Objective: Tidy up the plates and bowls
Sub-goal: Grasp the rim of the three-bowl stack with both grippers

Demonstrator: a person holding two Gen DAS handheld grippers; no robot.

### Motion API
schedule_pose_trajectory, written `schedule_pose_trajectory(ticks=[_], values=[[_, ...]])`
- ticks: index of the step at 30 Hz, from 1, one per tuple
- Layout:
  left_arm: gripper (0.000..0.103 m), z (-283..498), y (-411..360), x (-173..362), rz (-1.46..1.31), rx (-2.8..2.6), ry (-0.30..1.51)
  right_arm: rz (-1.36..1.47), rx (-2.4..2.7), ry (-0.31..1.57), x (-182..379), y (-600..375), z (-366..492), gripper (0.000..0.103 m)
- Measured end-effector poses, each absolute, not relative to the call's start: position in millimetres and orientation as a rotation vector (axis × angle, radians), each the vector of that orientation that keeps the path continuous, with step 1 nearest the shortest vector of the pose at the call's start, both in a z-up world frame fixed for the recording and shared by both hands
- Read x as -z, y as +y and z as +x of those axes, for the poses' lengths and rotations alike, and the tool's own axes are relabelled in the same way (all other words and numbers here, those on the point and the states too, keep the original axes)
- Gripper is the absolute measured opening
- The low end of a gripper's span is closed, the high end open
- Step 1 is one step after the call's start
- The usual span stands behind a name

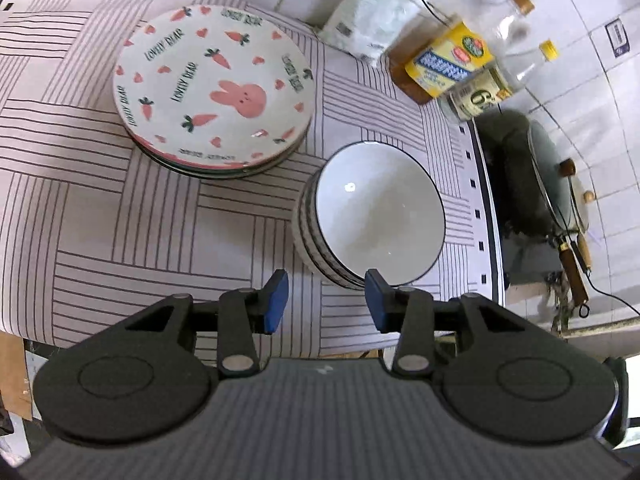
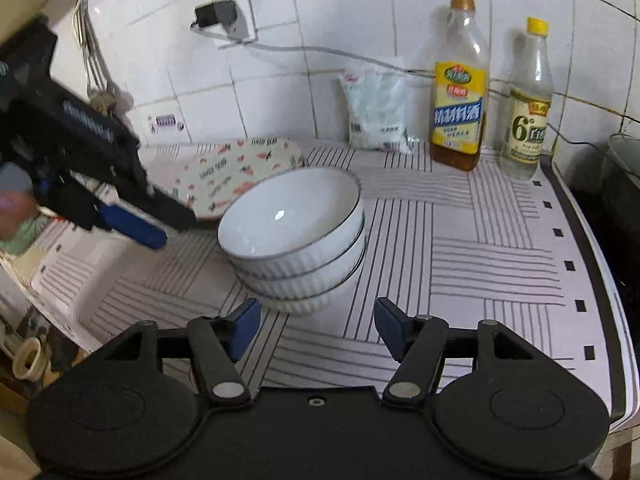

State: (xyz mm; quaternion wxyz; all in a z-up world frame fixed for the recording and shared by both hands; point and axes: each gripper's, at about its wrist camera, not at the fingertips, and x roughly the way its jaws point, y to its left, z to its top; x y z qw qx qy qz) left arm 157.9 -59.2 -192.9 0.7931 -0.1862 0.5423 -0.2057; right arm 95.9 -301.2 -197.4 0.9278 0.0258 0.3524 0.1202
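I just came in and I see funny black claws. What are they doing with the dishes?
A person is tidying dishes with a claw in each hand. The bunny plates sit in one stack, and the white bowls are nested in another stack beside them on the striped table. Both the left claw and the right claw are open and empty, held just short of the bowls. Nothing is being held right now.

against the tiled wall (image 2: 340, 8): yellow-labelled bottle (image 2: 459, 92) of brown liquid, clear bottle (image 2: 525, 120) just beside it, white packet (image 2: 376, 108) leaning. plugged-in black adapter (image 2: 214, 14) above. striped tablecloth (image 2: 480, 248) underneath.
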Motion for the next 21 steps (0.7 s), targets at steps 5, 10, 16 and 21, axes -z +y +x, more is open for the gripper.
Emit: schedule_pose_trajectory(ticks=[5, 10, 16, 21], values=[[0.046, 152.5, -55.1, 206.4, -0.436, 0.46, 1.147, 0.025, -0.242, 0.719, 211.9, -288.6, 99.6, 0.074], [0.051, 153.7, -54.2, 216.9, -0.473, 0.485, 1.097, 0.032, -0.222, 0.721, 230.9, -285.0, 104.8, 0.092], [0.056, 162.3, -58.5, 231.1, -0.449, 0.518, 0.991, 0.01, -0.199, 0.667, 258.6, -278.7, 115.7, 0.092], [0.06, 177.7, -67.4, 256.3, -0.471, 0.554, 0.996, 0.006, -0.209, 0.577, 270.4, -273.6, 127.5, 0.092]])
